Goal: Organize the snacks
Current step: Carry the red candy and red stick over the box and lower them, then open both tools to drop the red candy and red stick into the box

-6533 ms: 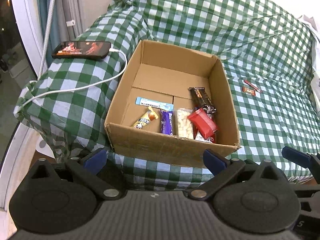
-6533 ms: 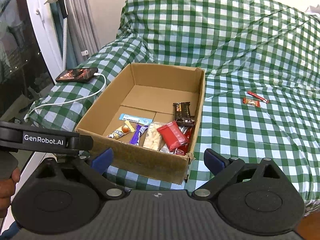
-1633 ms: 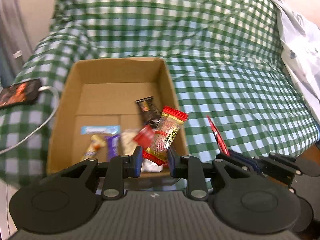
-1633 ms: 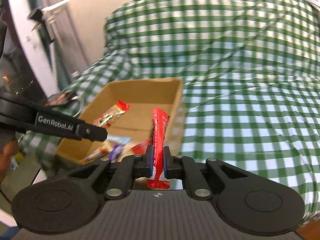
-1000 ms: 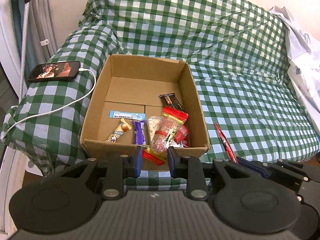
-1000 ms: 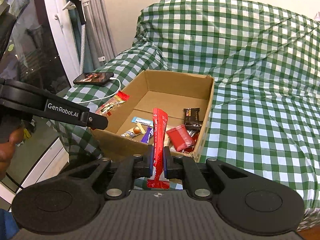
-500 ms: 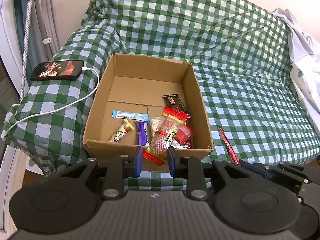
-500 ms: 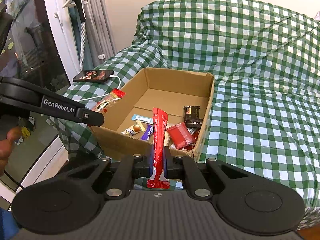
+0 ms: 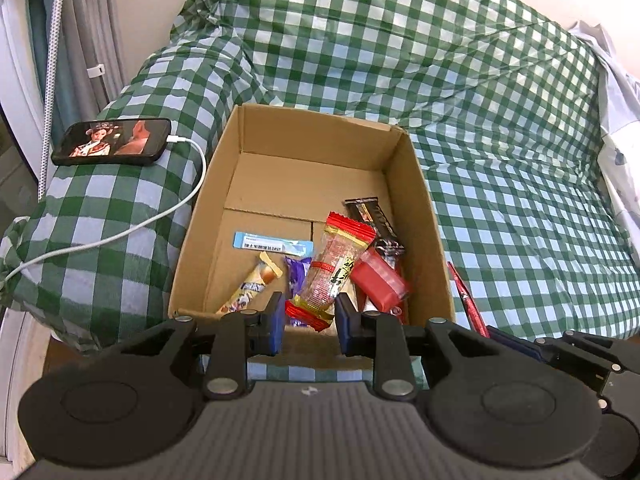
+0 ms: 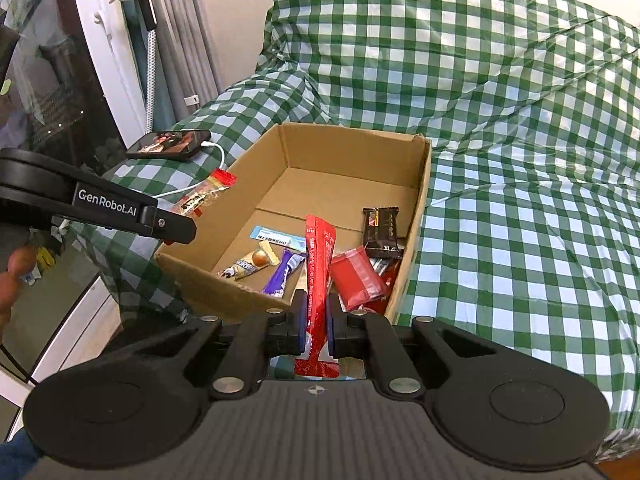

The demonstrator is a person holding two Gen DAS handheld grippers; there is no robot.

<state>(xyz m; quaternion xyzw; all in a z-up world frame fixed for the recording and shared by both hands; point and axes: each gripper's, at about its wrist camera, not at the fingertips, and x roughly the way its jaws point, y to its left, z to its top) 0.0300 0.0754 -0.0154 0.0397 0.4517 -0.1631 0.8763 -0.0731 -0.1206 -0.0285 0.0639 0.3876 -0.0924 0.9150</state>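
Observation:
An open cardboard box point(image 9: 424, 216) point(image 10: 416, 216) sits on the green checked cover and holds several snacks. Among them are a dark bar point(image 9: 370, 216) point(image 10: 380, 226), a red packet point(image 9: 380, 284) point(image 10: 358, 278), a purple bar point(image 10: 282, 272) and a blue-white sachet point(image 9: 272, 243). My left gripper point(image 9: 310, 320) is shut on a clear snack pack with red ends point(image 9: 332, 268), just above the box's near wall. My right gripper point(image 10: 316, 322) is shut on a thin red stick pack point(image 10: 318, 280), at the box's near right corner. In the right wrist view the left gripper's arm point(image 10: 120, 210) shows beside the box with its pack point(image 10: 204, 194).
A phone point(image 9: 112, 142) point(image 10: 170, 144) with a lit screen lies left of the box, its white cable point(image 9: 132, 224) trailing to the cover's edge. A window frame and curtain stand at the left. White cloth point(image 9: 618, 136) lies at the far right. A person's fingers point(image 10: 16, 276) show at the left edge.
Both grippers, each still holding its pack, have moved closer to the box and slightly lower. The box looms larger in both views.

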